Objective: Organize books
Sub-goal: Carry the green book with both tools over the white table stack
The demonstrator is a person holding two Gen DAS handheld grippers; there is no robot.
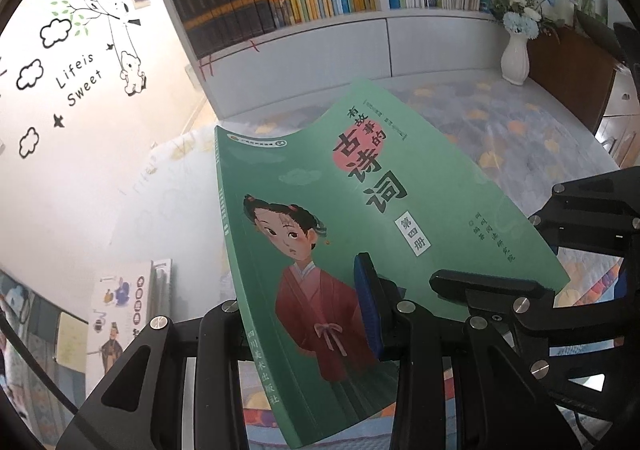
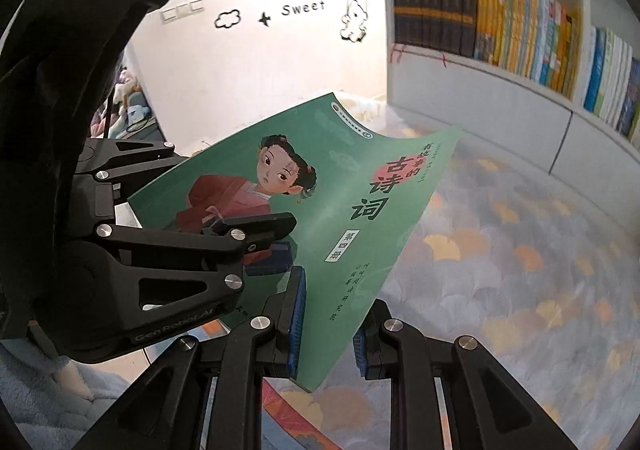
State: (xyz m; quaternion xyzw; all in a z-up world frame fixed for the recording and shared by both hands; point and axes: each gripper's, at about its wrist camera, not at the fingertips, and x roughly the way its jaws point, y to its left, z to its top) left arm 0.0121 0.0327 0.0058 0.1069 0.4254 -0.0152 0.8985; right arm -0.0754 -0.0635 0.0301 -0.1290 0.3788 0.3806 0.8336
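Two handheld grippers share one thin green paperback (image 1: 320, 234) above a bed. The left gripper (image 1: 304, 330) pinches it low on the cover near the spine, one blue pad (image 1: 370, 302) flat across the cover; its other finger is hidden behind the book. The right gripper (image 2: 330, 326) clamps the bottom edge near the opposite corner, a ribbed blue pad (image 2: 298, 324) on each face. The book is airborne and tilted, touching nothing but the pads, with its far end unsupported. The likely trouble lies there: the soft cover already bows and its free corner curls, so uneven motion between the hands could crease it, twist it or let it slip from such short edge grips. The cover shows a cartoon child in a red robe, bold Chinese title characters over a pink disc, and a publisher's line down the narrow spine. Below lies a bedspread (image 2: 520, 270) printed with pale and orange leaves. Beyond stands a white bookshelf (image 1: 320, 29), its row packed tight with dark, yellow and blue volumes, leaving no obvious gap for a floppy book.
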